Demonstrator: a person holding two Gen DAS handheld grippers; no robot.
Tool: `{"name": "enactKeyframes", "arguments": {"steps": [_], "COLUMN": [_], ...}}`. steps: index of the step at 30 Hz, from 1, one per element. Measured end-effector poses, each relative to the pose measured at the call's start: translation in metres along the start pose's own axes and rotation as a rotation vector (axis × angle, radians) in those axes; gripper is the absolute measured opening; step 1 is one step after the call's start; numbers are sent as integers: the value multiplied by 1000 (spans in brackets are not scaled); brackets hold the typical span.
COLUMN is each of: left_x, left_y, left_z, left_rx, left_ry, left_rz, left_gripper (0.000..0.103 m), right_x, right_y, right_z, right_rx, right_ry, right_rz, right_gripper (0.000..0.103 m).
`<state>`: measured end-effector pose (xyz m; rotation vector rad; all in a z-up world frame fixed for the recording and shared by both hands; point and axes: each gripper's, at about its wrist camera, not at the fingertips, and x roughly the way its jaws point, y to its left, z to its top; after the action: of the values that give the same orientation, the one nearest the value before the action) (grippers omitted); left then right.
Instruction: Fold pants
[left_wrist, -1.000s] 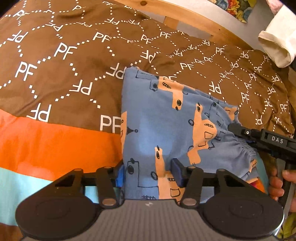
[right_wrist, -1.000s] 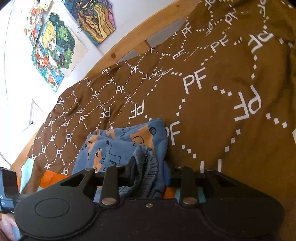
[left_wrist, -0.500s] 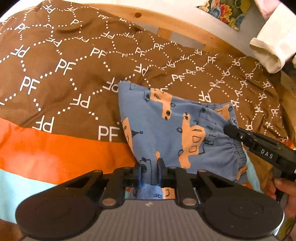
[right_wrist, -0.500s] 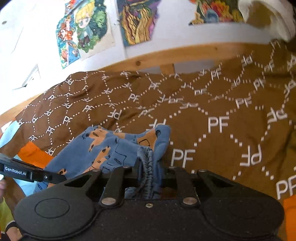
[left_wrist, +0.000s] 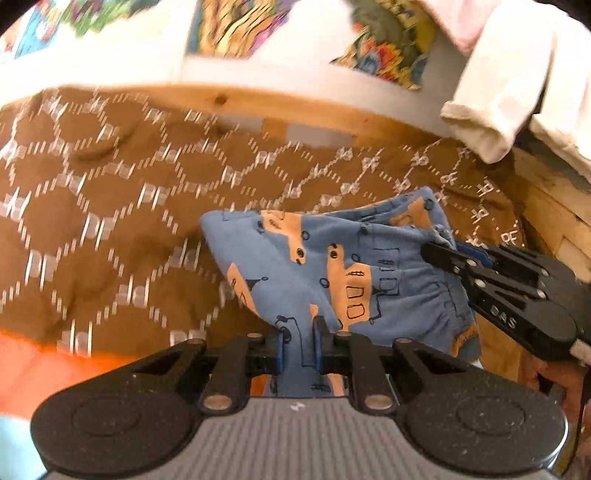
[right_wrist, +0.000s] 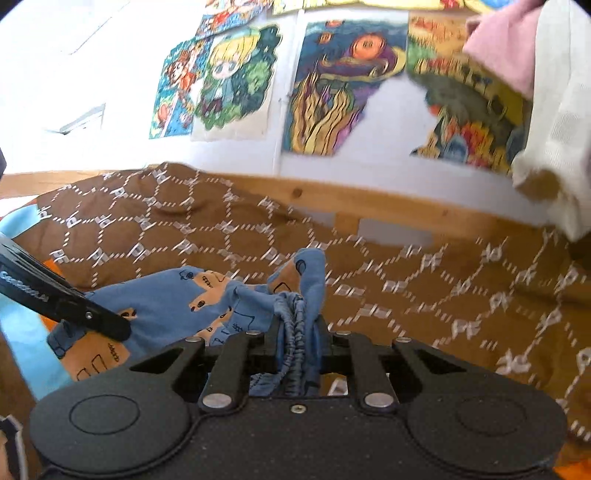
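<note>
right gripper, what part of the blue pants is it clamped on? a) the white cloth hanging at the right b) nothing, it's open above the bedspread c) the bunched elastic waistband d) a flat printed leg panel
c: in the right wrist view the right gripper is shut on the gathered, ruffled waistband of the blue pants, with the elastic bunched between its fingers.
</note>
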<state>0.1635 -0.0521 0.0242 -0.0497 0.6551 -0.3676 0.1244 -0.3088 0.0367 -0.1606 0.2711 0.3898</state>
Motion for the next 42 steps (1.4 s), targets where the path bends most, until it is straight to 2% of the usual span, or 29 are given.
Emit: {"name": "enactKeyframes", "arguments": {"steps": [3,5,8,10,12,15,16,18,20,22,23,25,27,29,30,32,34,37,42], "left_x": [12,22,41,58,78,103,106,107,103,101,97,91,86,80,77,71,66,58,46], "left_y": [-2,2,14,23,35,47,49,51,52,54,57,58,57,53,51,46,41,34,30], "left_z": [24,41,62,70,70,57,53,46,43,45,44,44,45,45,45,45,46,49,54], "left_rx": [45,30,-11,-42,-80,-105,-102,-97,-88,-83,-87,-89,-77,-64,-56,-37,-18,-22,-108], "left_ry": [-32,-56,-83,-69,-19,68,80,87,81,82,82,82,75,61,51,28,14,-8,-45], "left_rz": [-9,-29,-37,-40,-48,-38,-37,-28,-15,-2,2,19,37,63,76,90,102,100,66], "left_gripper": [17,17,17,17,17,19,20,26,35,41,47,51,62,83,87,97,102,103,103], "right_x": [17,31,55,72,89,116,123,127,126,124,124,123,119,114,111,105,98,86,63], "right_y": [-17,-35,-53,-64,-76,-87,-88,-92,-98,-101,-101,-101,-101,-100,-100,-102,-103,-103,-91], "right_z": [17,32,51,56,53,32,25,14,13,14,14,16,17,21,22,24,26,29,35], "right_rx": [52,116,124,148,204,251,247,258,299,305,302,300,303,304,306,316,330,353,333], "right_ry": [-19,-34,-47,-16,33,155,189,197,193,190,193,194,186,178,173,158,138,117,92], "right_rz": [-2,-7,-27,-30,-32,-41,-57,-77,-88,-101,-104,-112,-130,-154,-163,-176,-189,-204,-211], "right_gripper": [15,15,15,16,16,18,22,29,45,51,54,58,67,82,86,100,102,102,102]}}
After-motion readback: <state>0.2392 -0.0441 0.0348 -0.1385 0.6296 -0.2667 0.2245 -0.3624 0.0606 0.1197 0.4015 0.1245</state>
